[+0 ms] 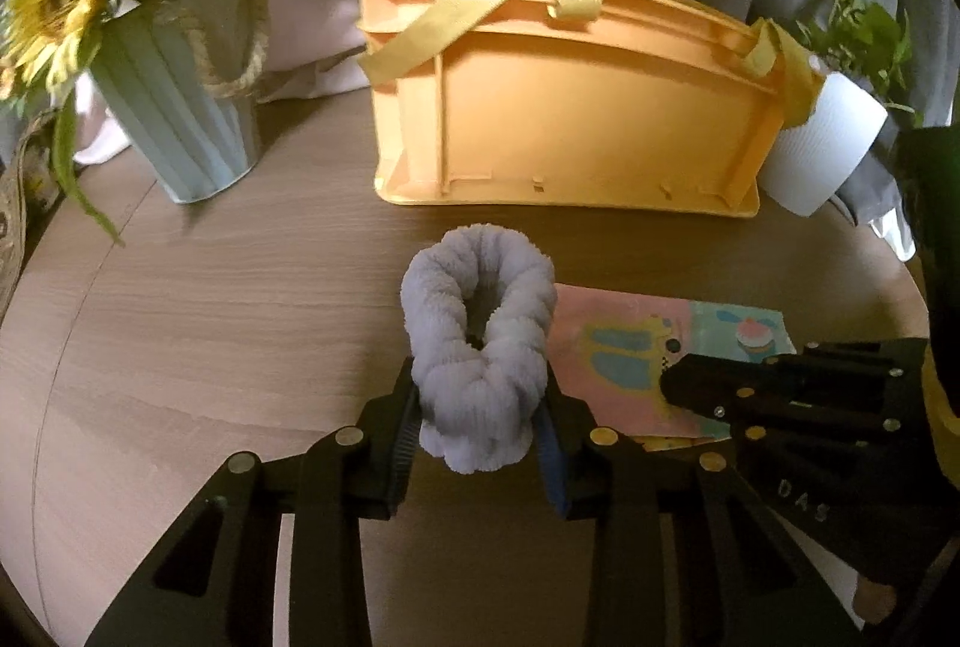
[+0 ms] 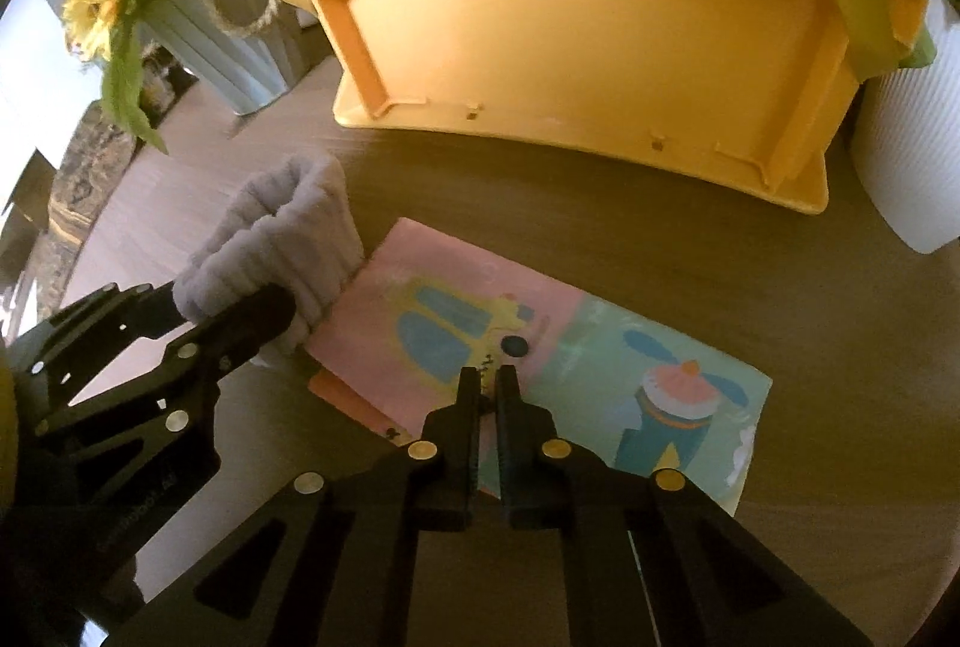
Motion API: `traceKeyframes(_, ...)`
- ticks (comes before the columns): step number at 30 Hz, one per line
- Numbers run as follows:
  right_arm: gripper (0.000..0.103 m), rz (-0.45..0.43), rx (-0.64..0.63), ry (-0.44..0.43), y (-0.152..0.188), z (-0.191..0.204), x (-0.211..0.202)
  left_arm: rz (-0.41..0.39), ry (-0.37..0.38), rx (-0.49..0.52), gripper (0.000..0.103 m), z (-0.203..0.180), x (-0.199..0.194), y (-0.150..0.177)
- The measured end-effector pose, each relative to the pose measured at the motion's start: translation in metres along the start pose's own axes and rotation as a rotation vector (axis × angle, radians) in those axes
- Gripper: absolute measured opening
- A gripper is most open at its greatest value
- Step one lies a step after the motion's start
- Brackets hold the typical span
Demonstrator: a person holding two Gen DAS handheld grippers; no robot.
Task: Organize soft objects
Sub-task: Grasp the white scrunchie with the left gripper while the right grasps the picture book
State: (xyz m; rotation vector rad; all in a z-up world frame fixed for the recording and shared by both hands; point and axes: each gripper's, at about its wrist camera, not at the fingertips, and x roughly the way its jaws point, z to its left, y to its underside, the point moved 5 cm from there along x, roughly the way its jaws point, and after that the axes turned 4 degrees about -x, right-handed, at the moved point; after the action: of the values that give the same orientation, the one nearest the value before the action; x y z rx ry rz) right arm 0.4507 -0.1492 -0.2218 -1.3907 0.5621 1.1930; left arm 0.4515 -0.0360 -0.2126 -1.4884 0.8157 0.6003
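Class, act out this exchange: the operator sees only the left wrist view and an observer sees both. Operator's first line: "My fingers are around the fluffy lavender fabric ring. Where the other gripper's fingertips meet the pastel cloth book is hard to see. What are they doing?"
Observer: The right gripper is shut, its tips on the pastel cloth book at the pink-green boundary.
Operator: Does anything lie under the book?
Observer: An orange layer shows at its near-left corner.
Operator: And my fluffy lavender fabric ring?
Observer: It touches the book's left edge, held by the left gripper.
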Motion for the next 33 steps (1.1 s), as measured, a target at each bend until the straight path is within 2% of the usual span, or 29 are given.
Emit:
traceKeyframes(3, 0.009, -0.001, -0.019, -0.028, -0.001, 0.008, 0.001, -0.001, -0.019, -0.008, 0.035, 0.005, -0.006, 0.003)
traceKeyframes(4, 0.013, 0.003, -0.035, -0.032, -0.002, 0.012, 0.002, -0.006, -0.033, -0.009, 0.035, 0.008, -0.009, 0.004)
traceKeyframes(5, 0.030, -0.001, -0.054, -0.027, -0.001, 0.016, 0.002, -0.009, -0.041, -0.011, 0.034, 0.010, -0.011, 0.005)
traceKeyframes(7, 0.055, -0.025, -0.099, -0.030, -0.004, 0.025, 0.001, -0.018, -0.057, -0.018, 0.033, 0.016, -0.016, 0.007)
traceKeyframes(9, 0.056, -0.057, -0.139, -0.015, -0.007, 0.034, -0.002, -0.015, -0.063, -0.028, 0.033, 0.022, -0.016, 0.008)
traceKeyframes(19, 0.056, 0.001, -0.240, -0.021, -0.013, 0.059, 0.024, -0.013, -0.075, -0.058, 0.032, 0.033, -0.016, 0.011)
traceKeyframes(21, 0.054, -0.002, -0.228, -0.022, -0.014, 0.059, 0.024, -0.012, -0.071, -0.061, 0.032, 0.032, -0.015, 0.011)
traceKeyframes(26, 0.016, -0.004, -0.190, -0.057, -0.014, 0.055, 0.023, -0.011, -0.057, -0.073, 0.032, 0.032, -0.014, 0.011)
traceKeyframes(28, 0.009, 0.001, -0.157, -0.080, -0.015, 0.053, 0.024, -0.015, -0.051, -0.077, 0.031, 0.032, -0.015, 0.010)
traceKeyframes(33, 0.006, -0.017, -0.121, -0.090, -0.019, 0.048, 0.018, -0.029, -0.037, -0.057, 0.030, 0.023, -0.020, 0.009)
